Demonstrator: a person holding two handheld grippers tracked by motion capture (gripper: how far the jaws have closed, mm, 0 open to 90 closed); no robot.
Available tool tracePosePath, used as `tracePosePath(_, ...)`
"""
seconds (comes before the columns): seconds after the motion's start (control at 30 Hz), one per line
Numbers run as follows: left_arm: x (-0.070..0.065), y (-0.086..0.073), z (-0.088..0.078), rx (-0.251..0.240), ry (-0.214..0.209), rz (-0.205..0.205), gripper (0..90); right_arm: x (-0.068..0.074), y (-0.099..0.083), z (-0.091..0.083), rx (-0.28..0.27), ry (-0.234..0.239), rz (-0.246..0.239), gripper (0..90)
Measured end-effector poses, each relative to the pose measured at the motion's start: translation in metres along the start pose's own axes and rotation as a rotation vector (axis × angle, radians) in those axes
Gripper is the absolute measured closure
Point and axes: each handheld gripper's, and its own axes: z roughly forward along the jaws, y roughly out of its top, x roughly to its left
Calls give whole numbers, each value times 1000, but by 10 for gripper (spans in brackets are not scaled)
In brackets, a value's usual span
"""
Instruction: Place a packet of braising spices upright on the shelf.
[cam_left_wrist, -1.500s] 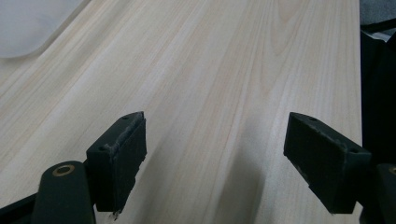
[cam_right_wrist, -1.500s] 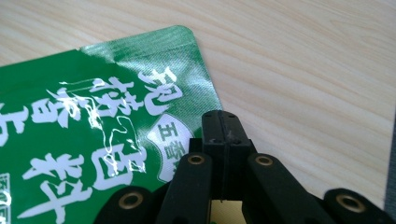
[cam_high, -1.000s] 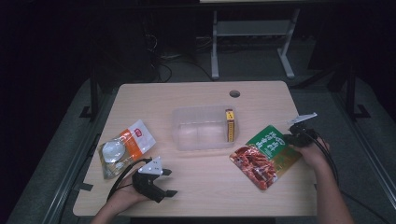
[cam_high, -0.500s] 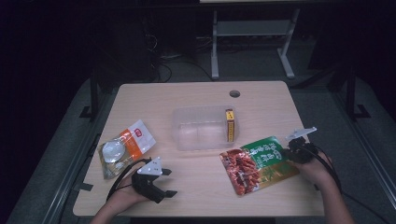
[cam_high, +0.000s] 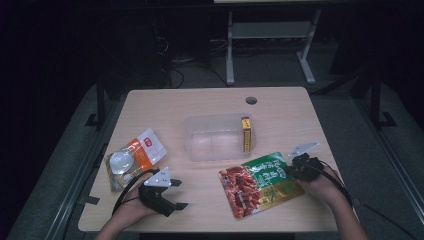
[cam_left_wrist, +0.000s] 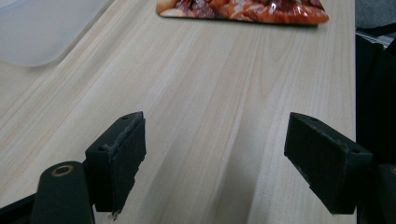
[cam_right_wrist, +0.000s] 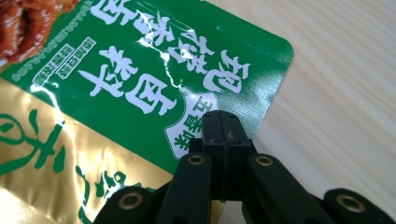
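A green, gold and red snack bag (cam_high: 260, 182) lies flat on the wooden table (cam_high: 200, 105), right of centre and near the front. My right gripper (cam_high: 295, 170) is shut on the bag's right edge; in the right gripper view the closed jaws (cam_right_wrist: 224, 126) pinch the green corner of the bag (cam_right_wrist: 116, 84). At the front left my left gripper (cam_high: 175, 197) rests open, pointing right. Its own view shows the wide-apart jaws (cam_left_wrist: 215, 154) over bare wood, with the bag's red end (cam_left_wrist: 243, 9) farther off.
A clear plastic container (cam_high: 217, 137) stands mid-table with a yellow box (cam_high: 245, 135) upright at its right end. An orange and white packet (cam_high: 132, 157) lies at the left. A cable hole (cam_high: 251, 100) sits near the back edge. Container corner (cam_left_wrist: 42, 28) shows upper left.
My right gripper has dragged the snack bag leftward and toward the front edge, turning it a little. The left gripper has stayed where it was.
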Motion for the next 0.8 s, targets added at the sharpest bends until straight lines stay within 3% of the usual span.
tracePosePath(0.47, 0, 1, 0, -3, -1, 2, 201, 54, 30, 17, -4, 99, -150, 900)
tracePosePath(0.67, -1, 2, 1, 0, -6, 8, 201, 77, 42, 25, -3, 115, -227, 900)
tracePosePath(0.8, -2, 3, 3, 0, -9, 8, 196, 90, 48, 29, -15, 138, -249, 900)
